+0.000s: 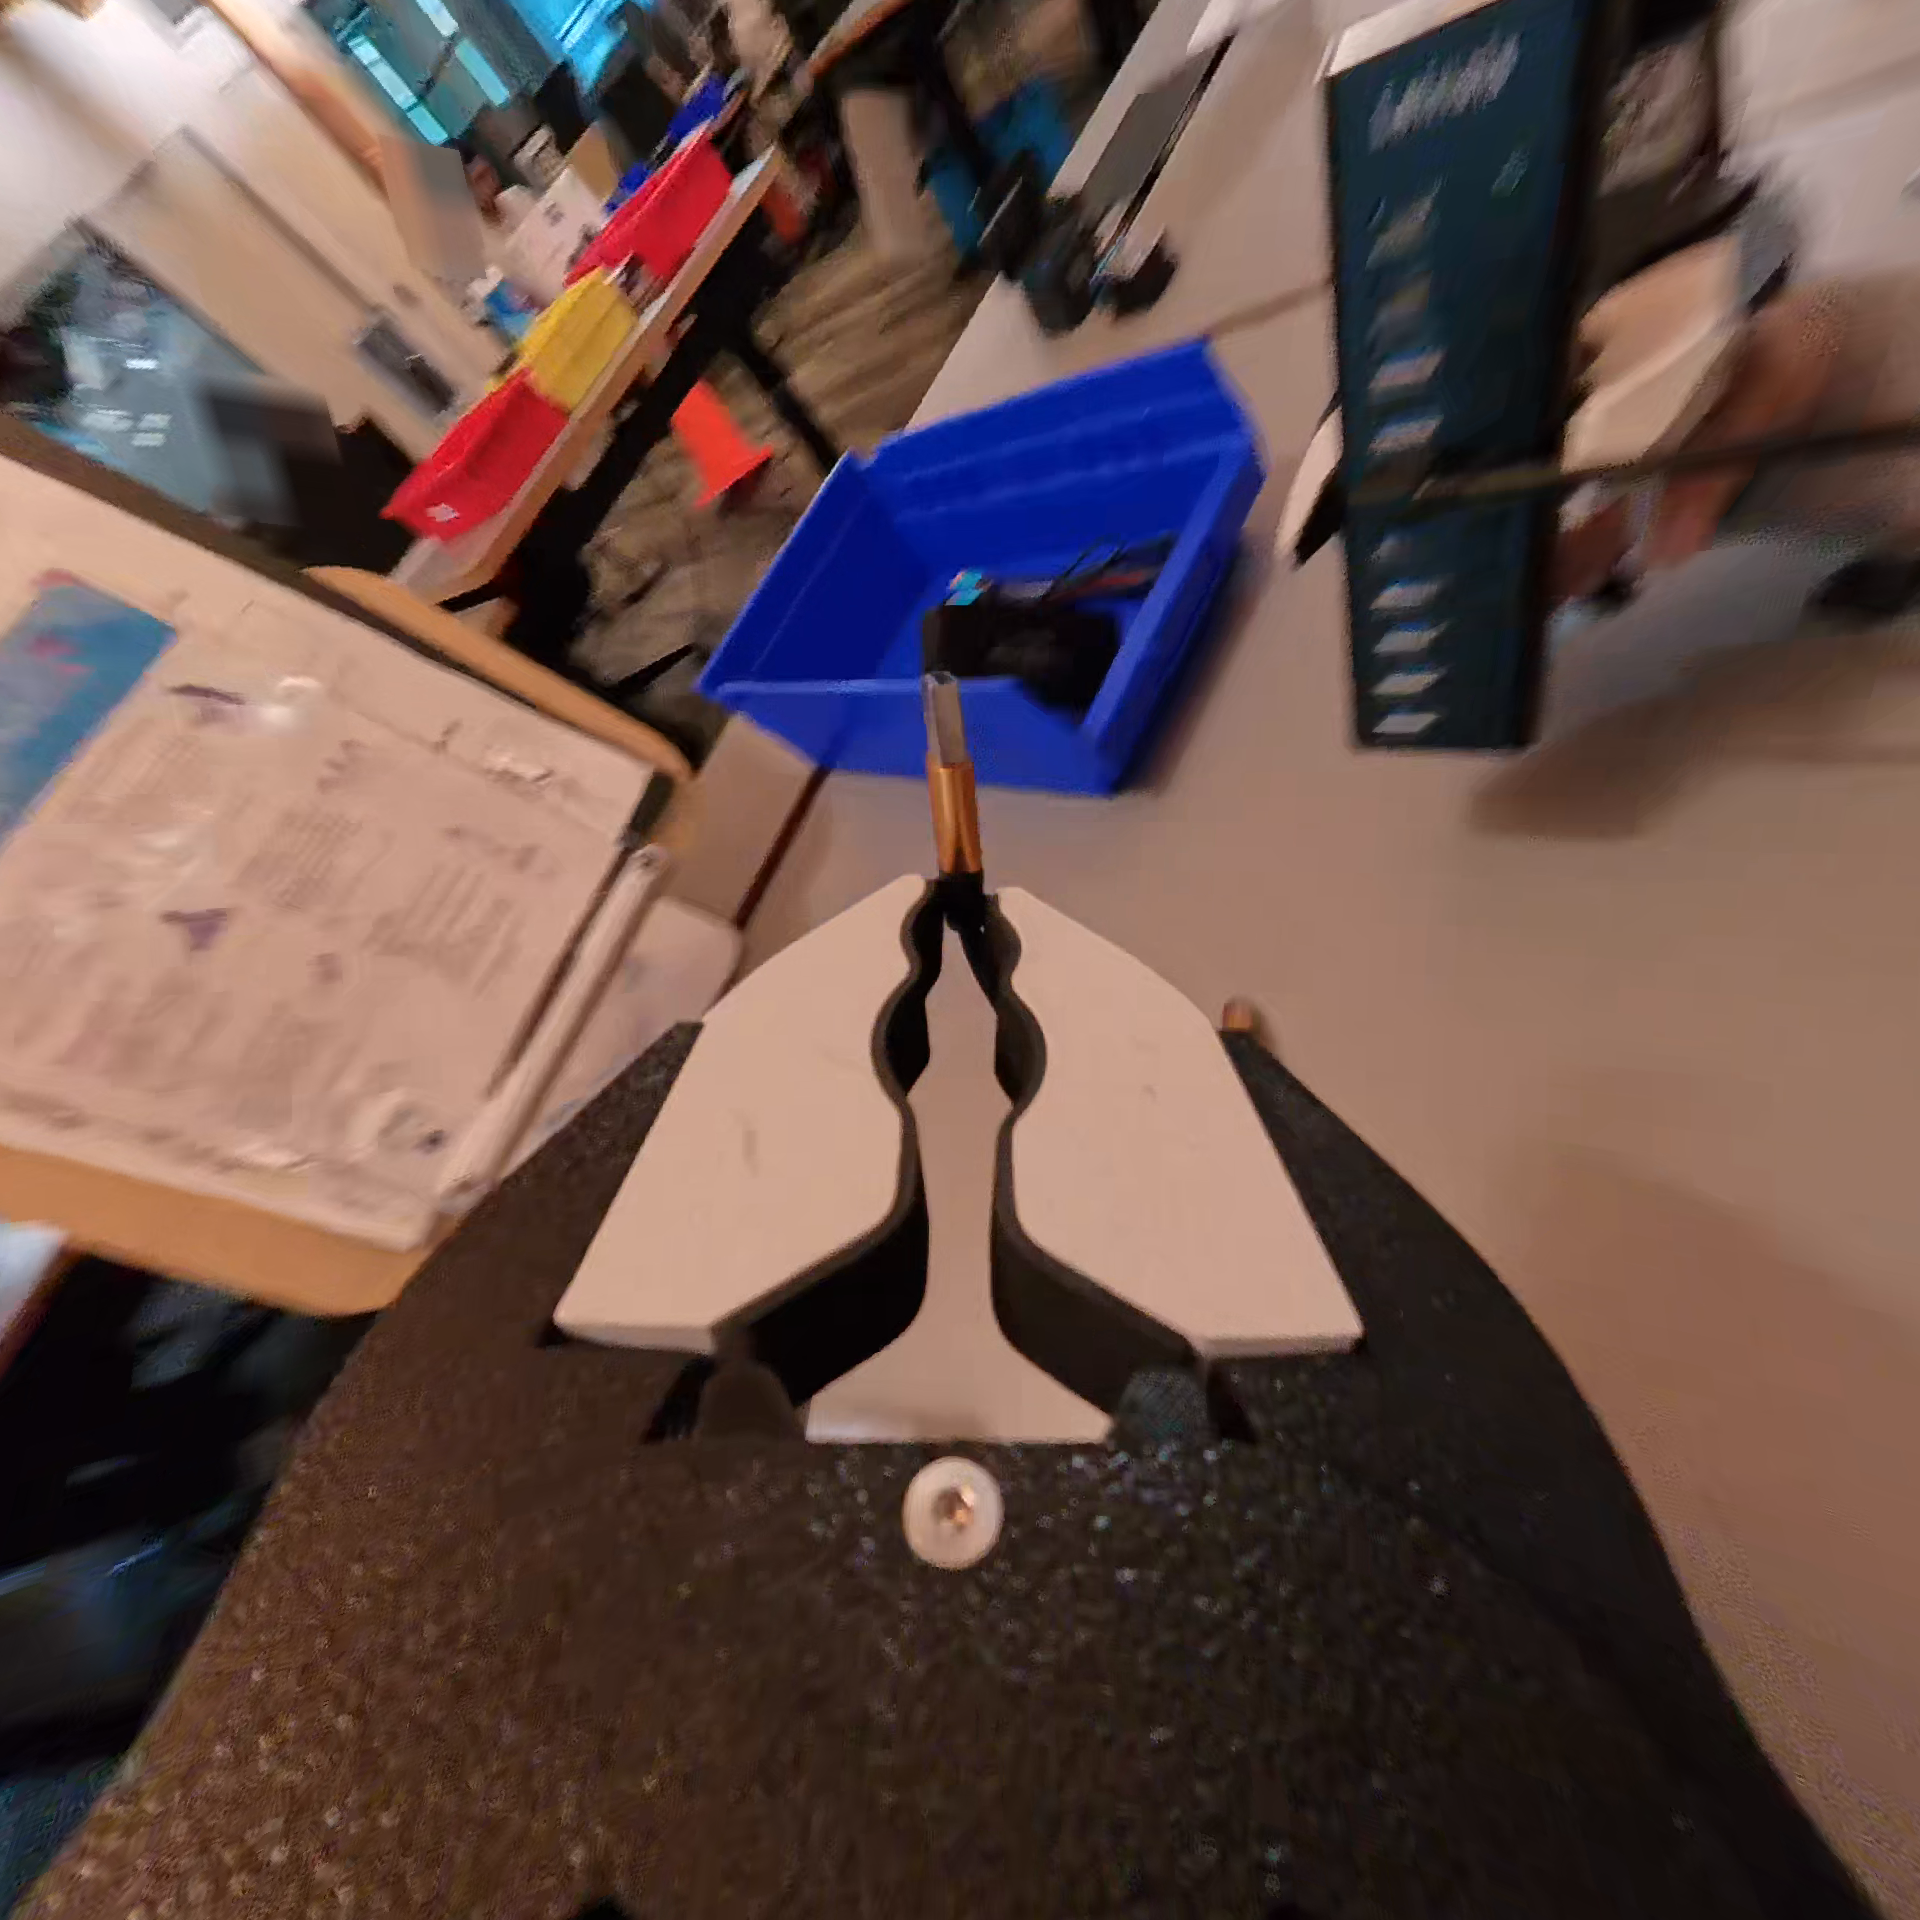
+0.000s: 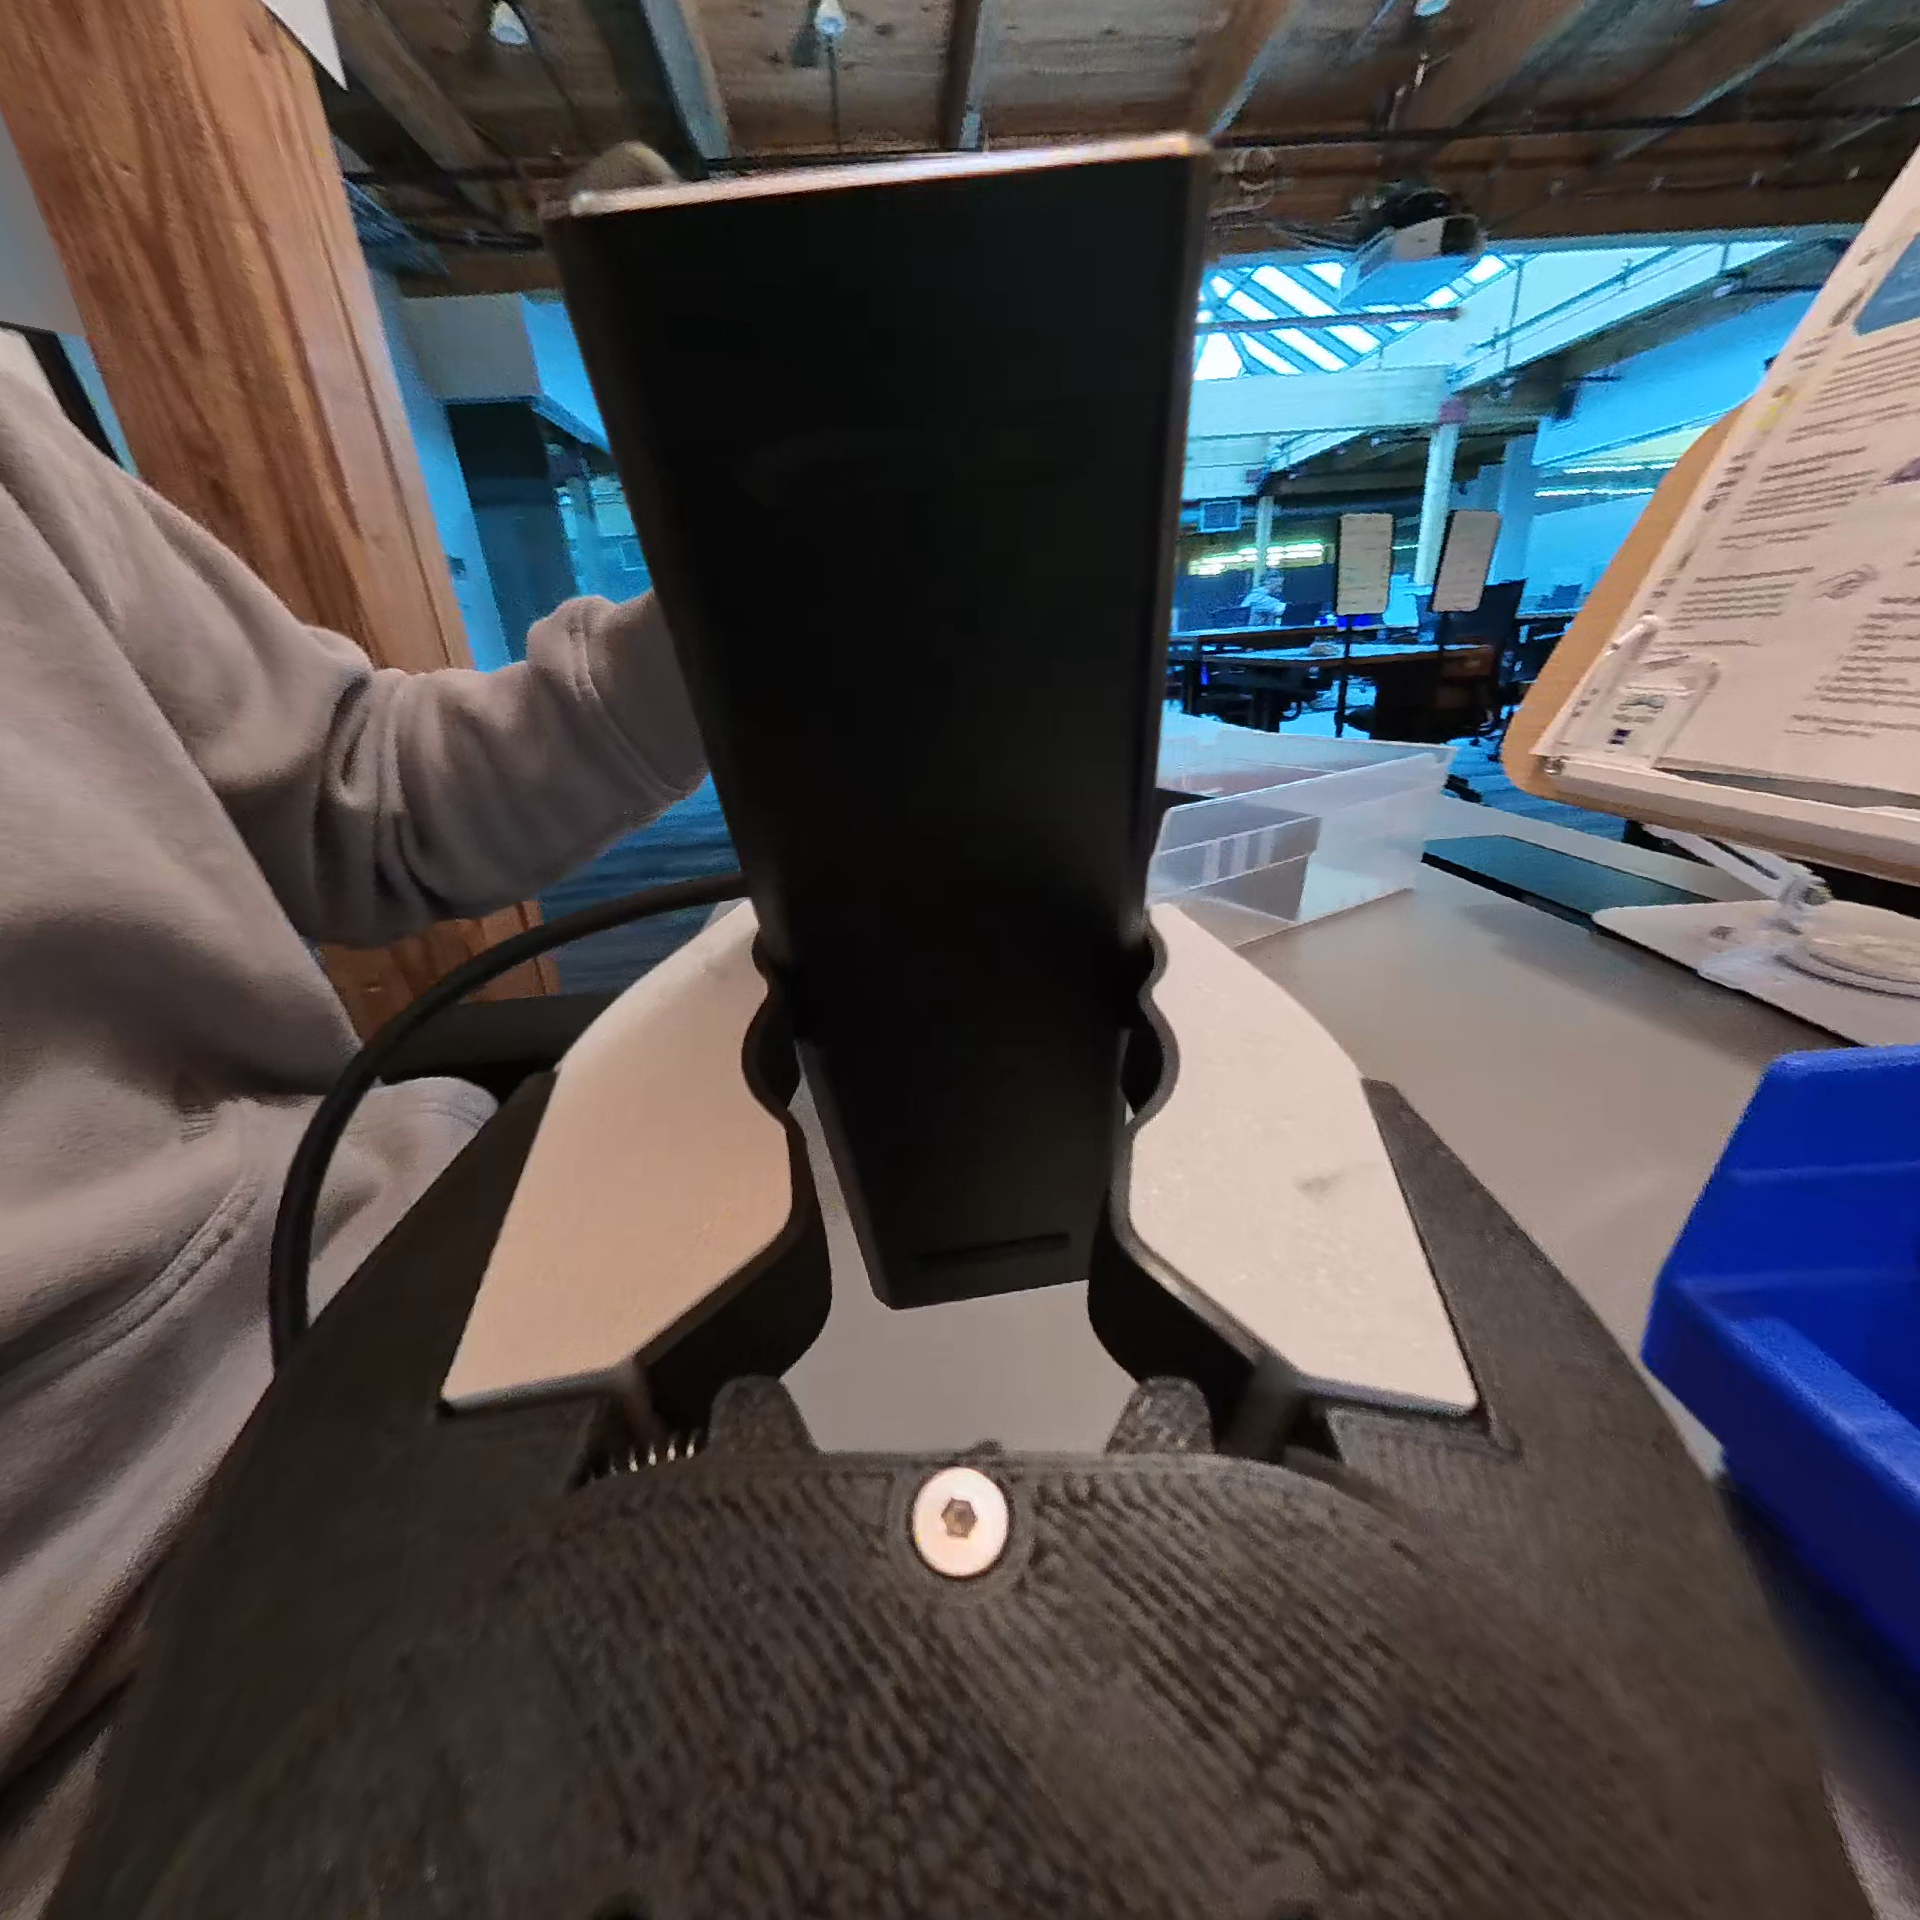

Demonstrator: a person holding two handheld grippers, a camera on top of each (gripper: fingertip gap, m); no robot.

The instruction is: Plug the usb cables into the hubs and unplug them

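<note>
My left gripper (image 1: 961,902) is shut on a USB cable (image 1: 954,790) just behind its plug. The plug has a gold collar and a silver metal end, and it sticks out past the fingertips toward a blue bin (image 1: 997,582). My right gripper (image 2: 951,971) is shut on a black USB hub (image 2: 894,665), a long flat bar held upright between the fingers. In the left wrist view the hub (image 1: 1444,395) appears at the upper right, with a row of ports facing me. A black cable (image 2: 343,1070) loops at the left of the right gripper.
The blue bin, which also shows in the right wrist view (image 2: 1797,1299), holds dark cables and stands on the grey table (image 1: 1455,1039). A board with papers (image 1: 281,914) stands at the left. A person's grey sleeve (image 2: 260,790) is close. A clear plastic tray (image 2: 1299,821) sits farther back.
</note>
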